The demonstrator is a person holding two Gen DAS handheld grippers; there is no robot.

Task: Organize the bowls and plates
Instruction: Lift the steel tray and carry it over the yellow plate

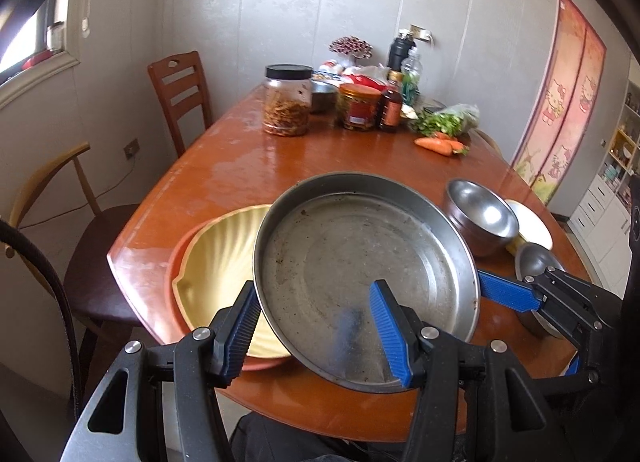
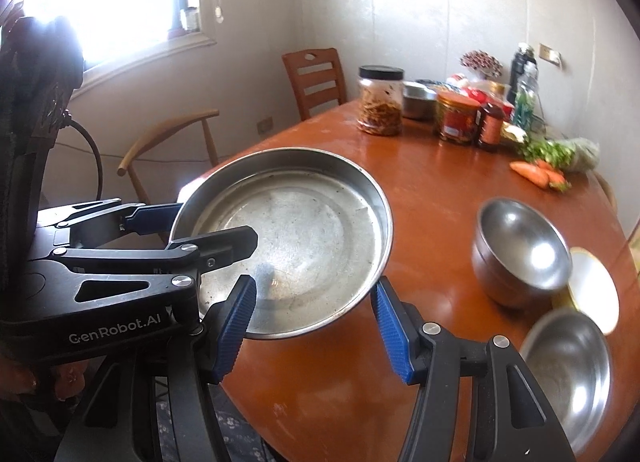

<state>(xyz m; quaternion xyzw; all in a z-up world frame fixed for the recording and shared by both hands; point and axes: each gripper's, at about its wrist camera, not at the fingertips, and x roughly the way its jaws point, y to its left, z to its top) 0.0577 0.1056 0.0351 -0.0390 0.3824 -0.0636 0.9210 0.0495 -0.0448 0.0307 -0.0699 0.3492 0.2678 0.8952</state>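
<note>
The table (image 1: pixel 224 166) lies under and beyond both pairs of fingers, and its near edge runs beneath them. A drop here could therefore send a dish past that edge to the floor.

The steel plate (image 1: pixel 360 262) is held clear of the table and tilted, with its near rim between the fingers of both tools. The left gripper (image 1: pixel 316 334) is clamped on the rim, one finger outside the wall and one over the floor of the plate. The right gripper (image 2: pixel 314 326) is judged to be clamped likewise, one finger over the inside edge and one at the outer rim. Only a shallow bite on smooth metal is taken on each side, so the plate could be twisted loose if the two hands drift apart or turn unequally.

The yellow dish (image 1: pixel 216 250), nested in a red plate (image 1: pixel 180 246), sits just beyond the left fingers, partly under the raised plate. It could be struck or chipped if the steel plate is lowered off-centre or slips.

The stacked steel bowls (image 2: pixel 520 250) stand beyond the right fingers, well apart. Another bowl (image 2: pixel 568 378) sits close beside them and could be knocked by a wide swing.
</note>
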